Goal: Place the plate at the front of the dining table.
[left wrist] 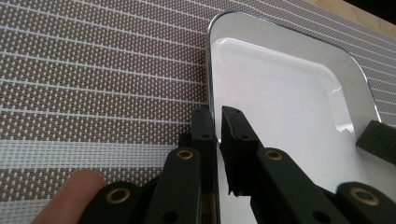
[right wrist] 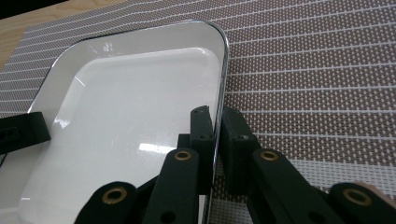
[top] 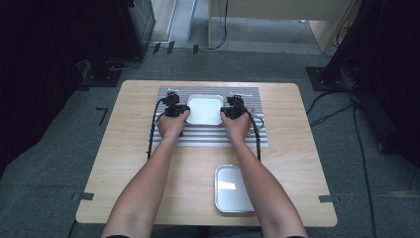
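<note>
White tray sits on the striped mat at the far middle of the table. Left gripper is on its left rim, right gripper on its right rim, roughly opposite each other.

Left gripper view: jaws straddle the rim, one outside over the mat, one inside over the tray floor, with a slim gap visible — closing on it, not obviously clamped. Right gripper view: same straddle on the other rim, jaws look tighter to the edge, but I cannot tell if either pinch is fully seated.

Looks like a two-handed lift is the step. To do it well:
- close both fully before any upward pull — the rim is thin and glossy, likely slippery
- raise both sides together, keep the tray level
- no twisting of either hand; rim could pop out

Metal tray sits near the front edge, well apart, under the right forearm.
</note>
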Available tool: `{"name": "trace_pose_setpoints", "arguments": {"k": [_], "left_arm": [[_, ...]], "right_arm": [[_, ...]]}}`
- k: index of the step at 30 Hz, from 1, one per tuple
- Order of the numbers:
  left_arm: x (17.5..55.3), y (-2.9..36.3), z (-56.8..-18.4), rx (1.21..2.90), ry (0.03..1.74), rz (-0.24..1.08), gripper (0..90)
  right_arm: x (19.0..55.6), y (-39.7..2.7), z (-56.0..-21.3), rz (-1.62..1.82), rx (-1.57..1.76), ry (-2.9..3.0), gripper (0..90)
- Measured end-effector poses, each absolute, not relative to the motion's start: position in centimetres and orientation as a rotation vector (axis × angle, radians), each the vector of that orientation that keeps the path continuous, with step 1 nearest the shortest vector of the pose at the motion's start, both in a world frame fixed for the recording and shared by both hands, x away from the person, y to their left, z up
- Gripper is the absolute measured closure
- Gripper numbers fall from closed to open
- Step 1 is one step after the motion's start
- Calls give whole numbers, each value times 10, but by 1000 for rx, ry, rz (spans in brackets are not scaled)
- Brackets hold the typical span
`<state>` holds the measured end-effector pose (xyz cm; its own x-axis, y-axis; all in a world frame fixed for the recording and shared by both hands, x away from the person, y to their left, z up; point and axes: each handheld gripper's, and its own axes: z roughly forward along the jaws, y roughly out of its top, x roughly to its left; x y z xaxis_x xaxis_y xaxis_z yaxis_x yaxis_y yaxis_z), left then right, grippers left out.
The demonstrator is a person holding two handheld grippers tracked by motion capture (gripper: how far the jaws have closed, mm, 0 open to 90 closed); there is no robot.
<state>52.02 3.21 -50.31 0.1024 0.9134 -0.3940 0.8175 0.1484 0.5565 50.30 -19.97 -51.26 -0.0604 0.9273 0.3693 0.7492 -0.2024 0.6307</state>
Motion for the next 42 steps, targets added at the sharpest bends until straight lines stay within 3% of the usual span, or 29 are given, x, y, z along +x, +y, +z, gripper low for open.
{"name": "trace_pose_setpoints", "arguments": {"k": [11, 16, 25, 27, 31, 35, 42], "left_arm": [[516, 26, -501, 1720, 1712, 226, 815], [516, 27, -500, 1705, 1712, 188, 778], [510, 22, -492, 1728, 1644, 167, 459], [508, 19, -488, 1757, 1641, 190, 376], [504, 17, -481, 1797, 1661, 257, 291], [497, 16, -472, 1848, 1659, 405, 339], [487, 24, -458, 1768, 1623, 404, 365]], "right_arm": [[500, -198, -514, 1117, 1952, 1811, 848], [500, -201, -514, 1135, 1954, 1821, 834], [498, -204, -507, 1160, 1831, 1831, 615], [497, -205, -505, 1199, 1800, 1879, 622], [492, -202, -496, 1123, 1794, 1934, 448], [484, -204, -481, 1112, 1676, 1929, 283], [476, -212, -467, 1102, 1654, 1898, 239]]}}
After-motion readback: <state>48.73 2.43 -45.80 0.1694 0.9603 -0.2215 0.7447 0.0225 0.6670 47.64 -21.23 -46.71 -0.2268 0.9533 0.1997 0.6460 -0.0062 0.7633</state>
